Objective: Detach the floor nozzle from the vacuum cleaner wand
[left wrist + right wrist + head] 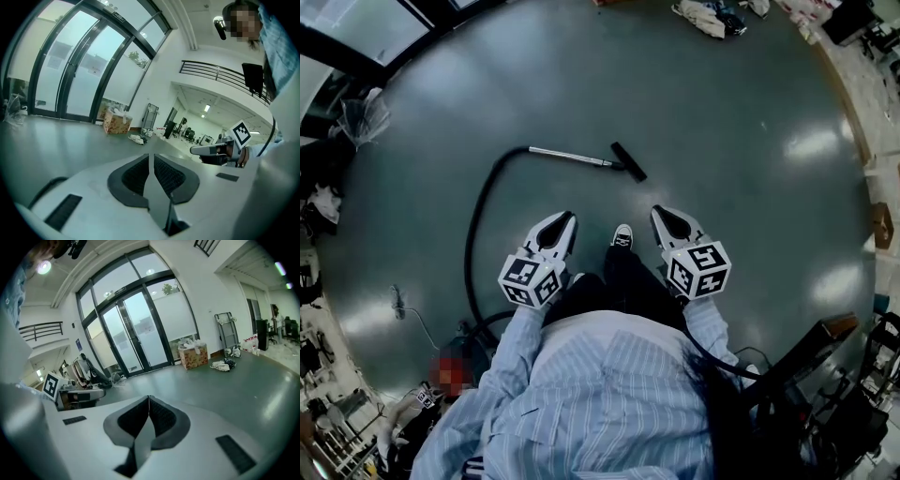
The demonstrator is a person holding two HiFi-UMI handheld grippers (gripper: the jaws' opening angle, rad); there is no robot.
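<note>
In the head view the vacuum's silver wand point(567, 157) lies on the grey floor, with the black floor nozzle point(629, 161) joined to its right end. A black hose point(476, 225) curves from the wand's left end back toward me. My left gripper point(568, 218) and right gripper point(657, 212) are held side by side short of the wand, apart from it. Both are shut with nothing between the jaws, as the left gripper view point(149, 158) and the right gripper view point(149, 400) show. Neither gripper view shows the wand or nozzle.
A person's shoe point(622, 236) stands between the grippers. A patterned cardboard box point(193, 356) and a heap of cloth point(221, 365) sit by the glass doors point(136, 333). Clutter lines the left edge point(319, 202) and lower right point(853, 403) of the floor.
</note>
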